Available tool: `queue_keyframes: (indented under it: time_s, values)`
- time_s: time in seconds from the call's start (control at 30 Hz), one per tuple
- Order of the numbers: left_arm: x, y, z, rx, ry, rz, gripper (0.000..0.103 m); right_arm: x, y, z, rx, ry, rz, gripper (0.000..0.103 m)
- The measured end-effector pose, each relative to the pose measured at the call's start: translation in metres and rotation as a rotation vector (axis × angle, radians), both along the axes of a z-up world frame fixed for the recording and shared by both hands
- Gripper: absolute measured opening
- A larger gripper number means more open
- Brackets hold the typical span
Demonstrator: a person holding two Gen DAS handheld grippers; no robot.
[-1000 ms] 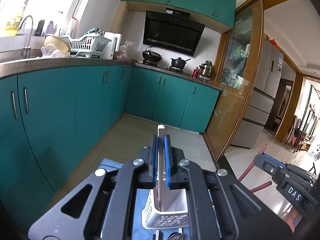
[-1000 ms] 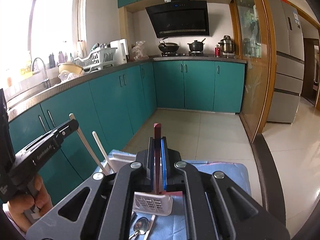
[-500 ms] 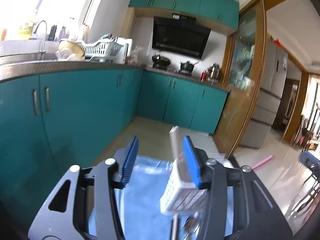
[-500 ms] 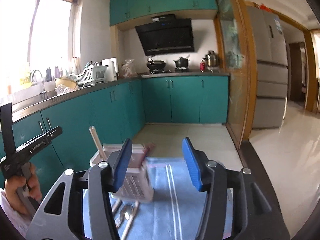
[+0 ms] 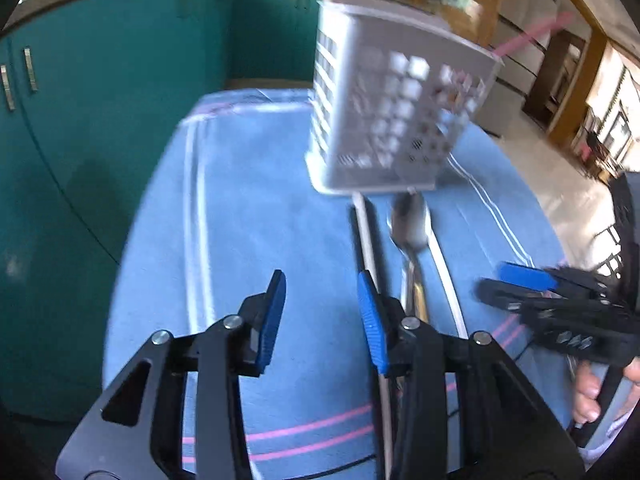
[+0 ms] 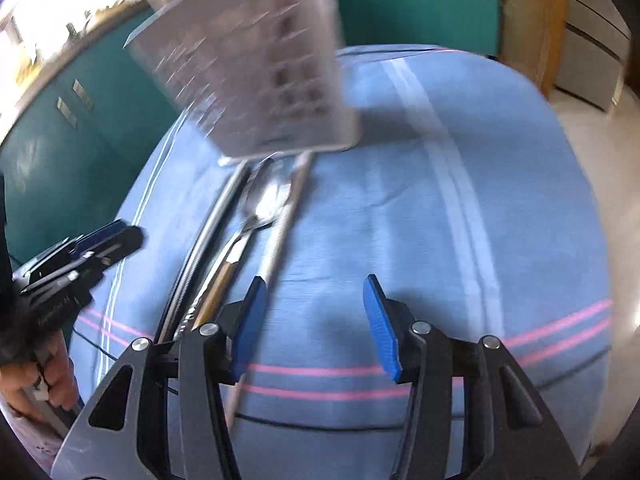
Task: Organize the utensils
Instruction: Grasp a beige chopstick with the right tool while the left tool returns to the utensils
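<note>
On the blue striped cloth (image 5: 248,208) of the worktop, a silver metal spoon (image 5: 412,232) and pale chopsticks (image 5: 366,236) lie at 6 o'clock of the white perforated plastic basket (image 5: 384,120), while the left gripper (image 5: 322,312) and right gripper (image 6: 316,324) hover with empty, half-wide, closing jaws.

The cloth (image 5: 248,208) over the table is a soft, matt blue weave with white and pink stripes, lightly creased. The caddy (image 5: 392,120) at the far side is pale perforated plastic with a dull sheen. Near it lies a spoon (image 5: 410,224) of polished, mirror-bright metal, its handle turning golden and wood-like closer in; the chopsticks (image 6: 280,232) beside it look like brushed metal. Both grippers carry matt black frames with ribbed blue pads (image 6: 378,328) and shiny metal pins. The teal cabinets (image 5: 100,80) on the left are smooth and satin, with metal handles.
</note>
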State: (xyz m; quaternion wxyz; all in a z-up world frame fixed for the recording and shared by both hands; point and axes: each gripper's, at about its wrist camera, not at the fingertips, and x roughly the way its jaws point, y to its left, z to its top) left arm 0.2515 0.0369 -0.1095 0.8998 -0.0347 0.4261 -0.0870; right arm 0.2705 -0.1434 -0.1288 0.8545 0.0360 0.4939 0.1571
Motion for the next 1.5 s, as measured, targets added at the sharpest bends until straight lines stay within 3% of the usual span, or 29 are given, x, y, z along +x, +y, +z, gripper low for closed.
queue_keyframes:
  time_s: [0.23, 0.33, 0.4, 0.57, 0.67, 0.87, 0.9, 0.93, 1.0, 1.07, 1.2, 1.33, 1.5]
  values:
    - [0.009, -0.011, -0.012, -0.007, 0.054, -0.04, 0.037, -0.004, 0.039, -0.01, -0.231, -0.082, 0.047, 0.051]
    - [0.009, -0.014, -0.016, -0.004, 0.067, -0.054, 0.038, -0.001, 0.034, -0.009, -0.267, -0.094, 0.008, 0.047]
    - [0.012, -0.019, -0.02, -0.001, 0.078, -0.06, 0.037, 0.001, 0.022, -0.008, -0.256, -0.077, -0.035, 0.034]
    - [0.016, -0.033, -0.025, 0.026, 0.079, -0.087, 0.037, -0.002, -0.014, -0.008, -0.228, -0.048, -0.105, 0.033]
    - [0.019, -0.035, -0.025, 0.033, 0.081, -0.076, 0.018, -0.004, -0.022, -0.009, -0.219, -0.048, -0.116, 0.033]
    - [0.015, -0.03, -0.023, 0.018, 0.091, -0.024, 0.017, 0.001, -0.021, -0.01, -0.215, -0.034, -0.11, 0.033]
    - [0.013, -0.028, -0.021, 0.009, 0.089, -0.01, 0.006, 0.0, -0.022, -0.011, -0.21, -0.03, -0.11, 0.032]
    - [0.012, -0.025, -0.018, 0.011, 0.081, 0.004, 0.006, -0.002, -0.023, -0.01, -0.206, -0.027, -0.11, 0.029]
    - [0.009, -0.02, -0.01, -0.011, 0.067, 0.017, 0.005, -0.003, -0.025, -0.01, -0.197, -0.019, -0.106, 0.008]
    - [0.008, -0.019, -0.006, -0.009, 0.058, 0.016, 0.0, -0.004, -0.026, -0.01, -0.176, 0.003, -0.09, 0.007]
    - [0.005, -0.019, 0.001, -0.017, 0.04, 0.007, 0.0, -0.007, -0.028, -0.008, -0.101, 0.04, -0.054, 0.006]
    - [0.006, -0.018, 0.001, -0.012, 0.038, 0.005, 0.0, -0.008, -0.041, 0.004, -0.034, 0.037, -0.087, 0.006]
    - [0.013, -0.009, -0.005, -0.023, 0.059, 0.039, 0.0, -0.01, -0.051, 0.014, -0.048, 0.034, -0.1, 0.006]
